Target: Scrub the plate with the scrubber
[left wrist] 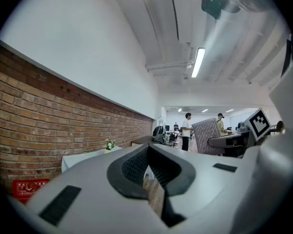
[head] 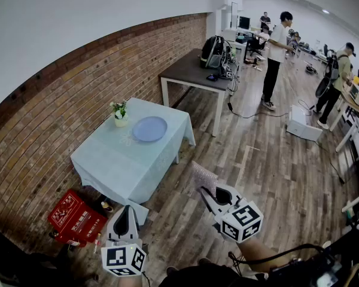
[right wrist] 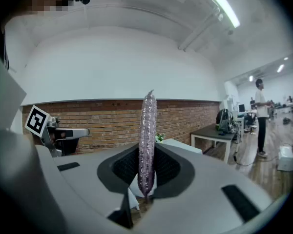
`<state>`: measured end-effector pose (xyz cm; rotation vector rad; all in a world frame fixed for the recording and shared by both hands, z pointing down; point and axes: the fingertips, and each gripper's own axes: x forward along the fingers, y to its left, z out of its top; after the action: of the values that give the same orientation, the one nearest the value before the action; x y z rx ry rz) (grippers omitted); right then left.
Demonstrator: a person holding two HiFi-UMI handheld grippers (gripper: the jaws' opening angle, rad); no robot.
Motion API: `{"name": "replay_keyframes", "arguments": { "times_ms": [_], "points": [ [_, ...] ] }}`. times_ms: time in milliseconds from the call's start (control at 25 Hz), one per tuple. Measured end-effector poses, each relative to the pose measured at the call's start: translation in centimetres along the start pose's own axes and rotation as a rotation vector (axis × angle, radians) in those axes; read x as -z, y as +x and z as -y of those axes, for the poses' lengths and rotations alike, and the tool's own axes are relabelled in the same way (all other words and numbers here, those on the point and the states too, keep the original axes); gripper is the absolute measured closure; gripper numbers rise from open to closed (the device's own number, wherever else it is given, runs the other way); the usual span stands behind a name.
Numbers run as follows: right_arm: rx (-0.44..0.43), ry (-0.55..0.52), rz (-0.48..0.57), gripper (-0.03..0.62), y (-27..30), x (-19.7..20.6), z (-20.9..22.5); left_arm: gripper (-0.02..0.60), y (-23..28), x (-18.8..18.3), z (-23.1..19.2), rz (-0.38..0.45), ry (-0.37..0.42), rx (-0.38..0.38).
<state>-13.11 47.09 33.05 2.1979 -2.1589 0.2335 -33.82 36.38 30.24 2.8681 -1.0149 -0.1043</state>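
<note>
Pale-green cloth covers the table. Only the head view shows the blue plate on it, well ahead of both tools. Right gripper clamps the glittery scrubber, seen edge-on in its own view. Left gripper: jaws together, empty.

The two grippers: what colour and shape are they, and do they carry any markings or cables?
Both the left gripper and the right gripper have smooth pale grey shells, with black ribbed pads inside the jaws and small black rectangular insets on top. Each carries a white cube printed with black square markers. A thin black cable loops near the right one.
</note>
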Motion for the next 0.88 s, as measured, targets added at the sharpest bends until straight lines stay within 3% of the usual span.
{"name": "replay_keyframes", "arguments": {
  "times_ms": [640,880],
  "points": [
    [0.004,-0.002,0.008,0.525,-0.5,-0.4,-0.9,0.572,-0.7,0.6,-0.2,-0.027,-0.046,0.028],
    [0.012,0.015,0.017,0.525,0.2,-0.9,-1.7,0.572,-0.5,0.8,-1.1,-0.021,-0.043,0.072]
  ]
}}
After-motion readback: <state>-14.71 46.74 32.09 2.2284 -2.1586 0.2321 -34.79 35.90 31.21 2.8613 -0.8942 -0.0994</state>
